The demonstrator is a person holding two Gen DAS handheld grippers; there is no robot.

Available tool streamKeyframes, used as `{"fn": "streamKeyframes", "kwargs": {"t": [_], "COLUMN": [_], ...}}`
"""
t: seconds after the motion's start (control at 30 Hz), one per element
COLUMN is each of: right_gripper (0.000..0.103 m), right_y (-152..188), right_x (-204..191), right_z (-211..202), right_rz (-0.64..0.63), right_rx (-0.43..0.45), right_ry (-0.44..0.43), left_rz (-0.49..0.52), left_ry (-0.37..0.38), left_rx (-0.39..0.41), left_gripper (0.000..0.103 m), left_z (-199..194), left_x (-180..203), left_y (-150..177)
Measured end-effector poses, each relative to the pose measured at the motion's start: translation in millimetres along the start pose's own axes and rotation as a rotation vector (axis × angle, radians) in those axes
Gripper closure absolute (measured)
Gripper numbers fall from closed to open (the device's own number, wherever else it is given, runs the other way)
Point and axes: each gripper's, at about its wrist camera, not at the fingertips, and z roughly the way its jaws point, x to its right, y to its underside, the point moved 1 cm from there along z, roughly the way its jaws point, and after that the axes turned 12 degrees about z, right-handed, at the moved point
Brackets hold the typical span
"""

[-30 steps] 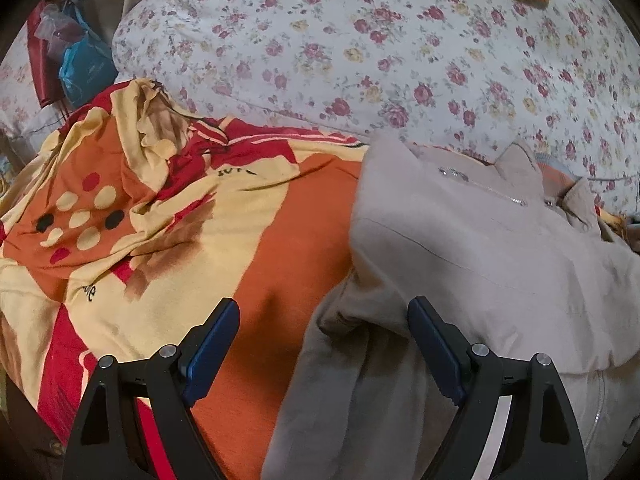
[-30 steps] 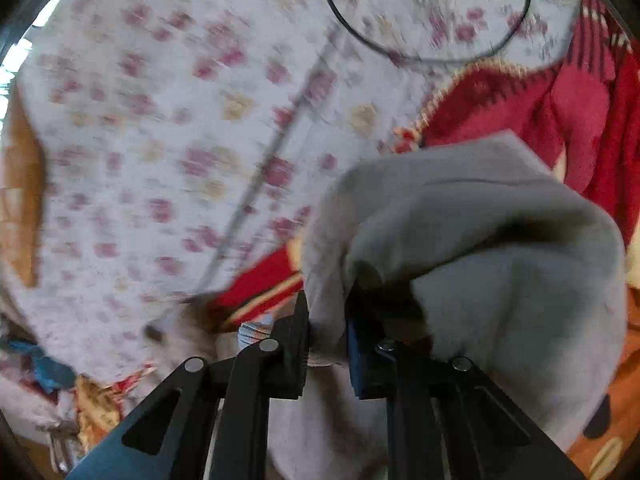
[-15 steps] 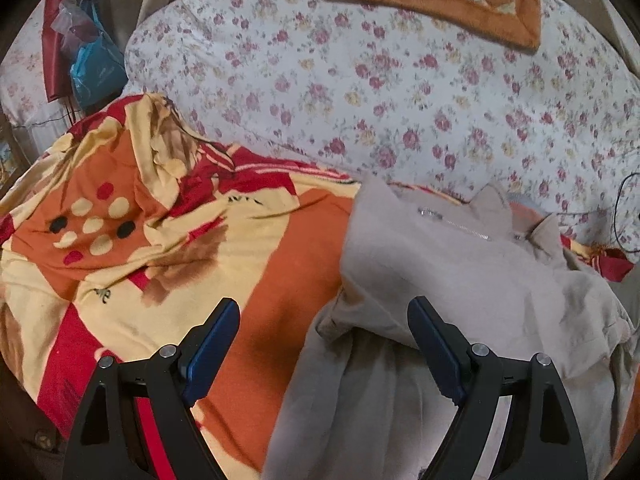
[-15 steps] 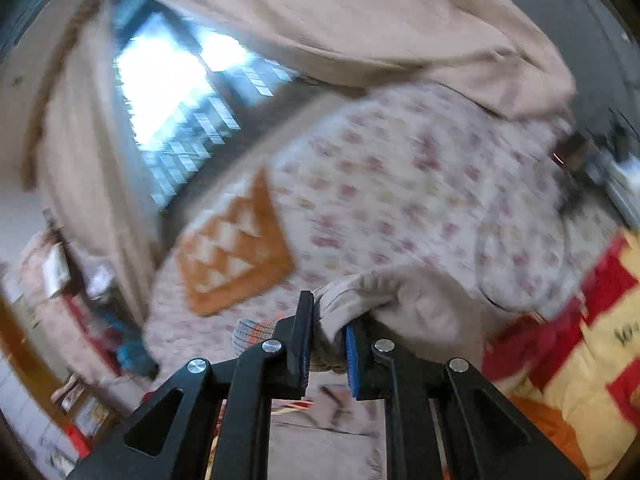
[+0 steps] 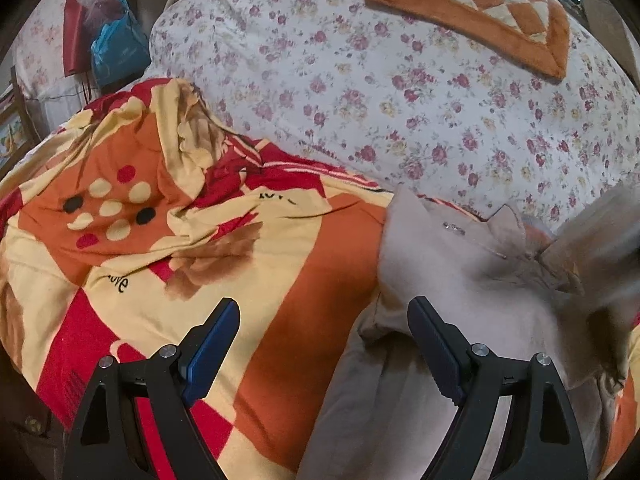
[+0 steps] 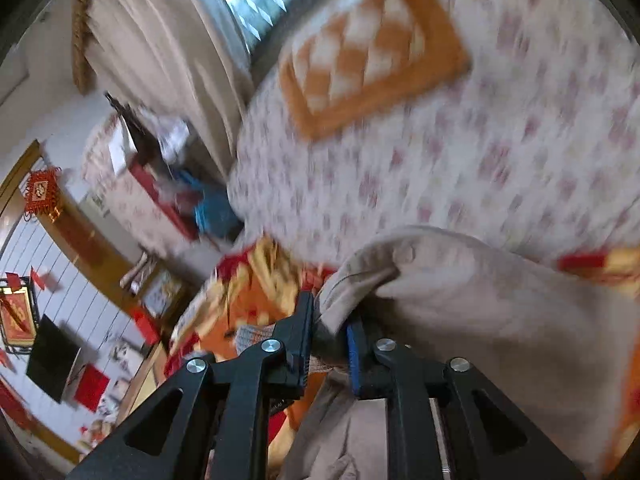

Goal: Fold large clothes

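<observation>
Opening around beige jacket (image 6: 460, 300) cloth, right hand-held gripper (image 6: 330, 330)

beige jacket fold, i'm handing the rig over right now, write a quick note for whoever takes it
Left gripper: open, empty, over the near edge of the beige jacket.
Right gripper: jaws have just been opening; a jacket fold sits between them, and whether the pads press it is unclear.
Jacket lies on the orange and red blanket, in front of the floral bedding.
Done: one part carried over the body.
Left: release, flatten, finish folding.
</observation>
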Motion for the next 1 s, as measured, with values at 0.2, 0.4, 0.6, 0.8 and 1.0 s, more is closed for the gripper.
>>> {"fn": "streamKeyframes", "kwargs": {"t": [0.2, 0.4, 0.6, 0.8, 1.0], "right_gripper": [0.044, 0.039, 0.036, 0.035, 0.037], "right_y": [44, 66, 79, 79, 87], "right_x": [46, 78, 121, 156, 158], "right_z": [42, -35, -108, -135, -99], "right_rz": [0.028, -0.035, -0.005, 0.019, -0.099], "right_rx": [-0.211, -0.139, -0.012, 0.042, 0.007], "right_ry": [0.155, 0.303, 0.436, 0.559, 0.636], "left_rz": [-0.001, 0.001, 0.186, 0.262, 0.222], "left_ry": [0.061, 0.157, 0.2, 0.166, 0.082], "left_rx": [0.003, 0.011, -0.086, -0.03, 0.029], "left_gripper": [0.016, 0.009, 0.048, 0.097, 0.101], "left_z": [8, 16, 46, 34, 25], "left_x": [-2, 14, 55, 60, 36], "left_y": [-2, -9, -5, -47, -76]}}
